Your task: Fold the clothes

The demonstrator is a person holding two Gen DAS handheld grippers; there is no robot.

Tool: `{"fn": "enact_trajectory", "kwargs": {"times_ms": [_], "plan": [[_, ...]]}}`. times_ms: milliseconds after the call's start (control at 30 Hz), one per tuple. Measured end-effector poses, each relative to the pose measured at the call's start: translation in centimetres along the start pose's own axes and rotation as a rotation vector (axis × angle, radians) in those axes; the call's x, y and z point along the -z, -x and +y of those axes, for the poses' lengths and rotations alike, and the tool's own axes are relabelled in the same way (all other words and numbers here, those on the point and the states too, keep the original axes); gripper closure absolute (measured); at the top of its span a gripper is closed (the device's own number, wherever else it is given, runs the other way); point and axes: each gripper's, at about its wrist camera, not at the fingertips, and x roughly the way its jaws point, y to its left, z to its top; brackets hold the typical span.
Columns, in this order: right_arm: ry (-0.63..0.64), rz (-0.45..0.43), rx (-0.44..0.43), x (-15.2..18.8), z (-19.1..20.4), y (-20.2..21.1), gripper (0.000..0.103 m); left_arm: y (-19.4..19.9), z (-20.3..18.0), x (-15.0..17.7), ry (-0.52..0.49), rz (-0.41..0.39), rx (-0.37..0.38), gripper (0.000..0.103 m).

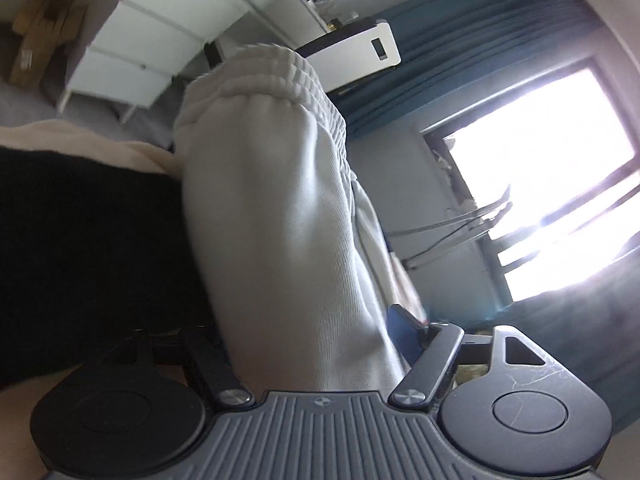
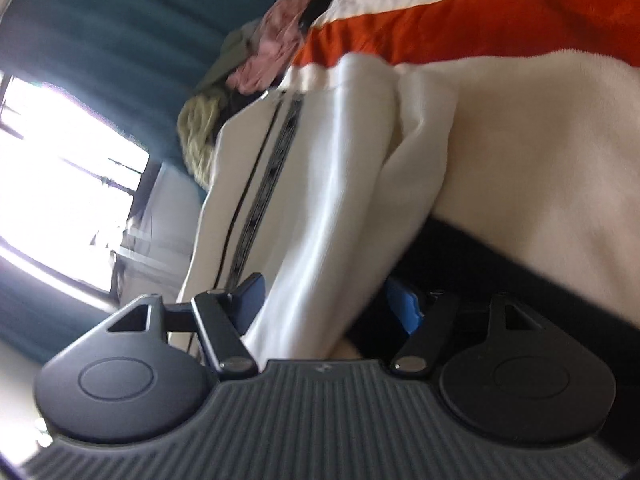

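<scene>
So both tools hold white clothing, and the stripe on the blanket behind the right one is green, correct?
Not quite: the stripe is orange-red, not green, as the right wrist view shows. The rest holds: the left tool and the right tool each have white clothing between their fingers, and the blanket lies behind the right one.

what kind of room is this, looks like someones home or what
Most likely a bedroom at home. The left wrist view shows a white chest of drawers, blue curtains beside a bright window, and the right wrist view shows a heap of clothes on a striped blanket.
</scene>
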Motion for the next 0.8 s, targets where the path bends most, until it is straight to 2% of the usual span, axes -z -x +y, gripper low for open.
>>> {"fn": "enact_trajectory", "kwargs": {"times_ms": [67,100,133,167,200,233,267,333,433,633,800], "plan": [[-0.041,-0.016,-0.029,-0.8,-0.4,-1.1,0.033,-0.6,-1.1,0.1,-0.084,-0.012,-0.039,0.048],[-0.046,-0.022,-0.029,-1.0,-0.5,-1.4,0.034,-0.7,-1.2,0.0,-0.083,-0.019,-0.040,0.056],[-0.043,-0.027,-0.022,-1.1,-0.5,-1.6,0.041,-0.7,-1.3,-0.2,-0.075,-0.025,-0.039,0.062],[-0.040,-0.032,-0.015,-1.2,-0.5,-1.8,0.046,-0.8,-1.1,-0.5,-0.059,-0.021,-0.039,0.075],[-0.037,-0.036,-0.007,-1.3,-0.5,-2.0,0.061,-0.9,-0.9,-0.8,-0.042,-0.016,-0.039,0.083],[-0.033,-0.041,0.000,-1.5,-0.5,-2.2,0.076,-0.7,-0.8,-1.1,-0.030,-0.010,-0.036,0.086],[-0.030,-0.046,0.007,-1.6,-0.5,-2.4,0.079,-0.5,-0.8,-1.4,-0.019,-0.004,-0.031,0.089],[-0.014,-0.056,0.014,-1.8,-0.3,-2.4,0.087,0.0,-0.7,-2.0,0.003,0.007,-0.021,0.091],[0.038,-0.060,-0.011,-2.0,1.1,-0.8,0.090,1.8,-1.2,-2.7,-0.018,0.002,-0.003,0.092],[0.105,-0.058,-0.020,-2.0,3.3,4.5,0.092,7.2,0.5,-4.4,0.026,-0.012,0.070,0.093],[0.092,-0.026,0.025,-2.5,3.3,8.9,0.092,11.7,2.9,-5.6,0.064,0.010,0.063,0.093]]}}
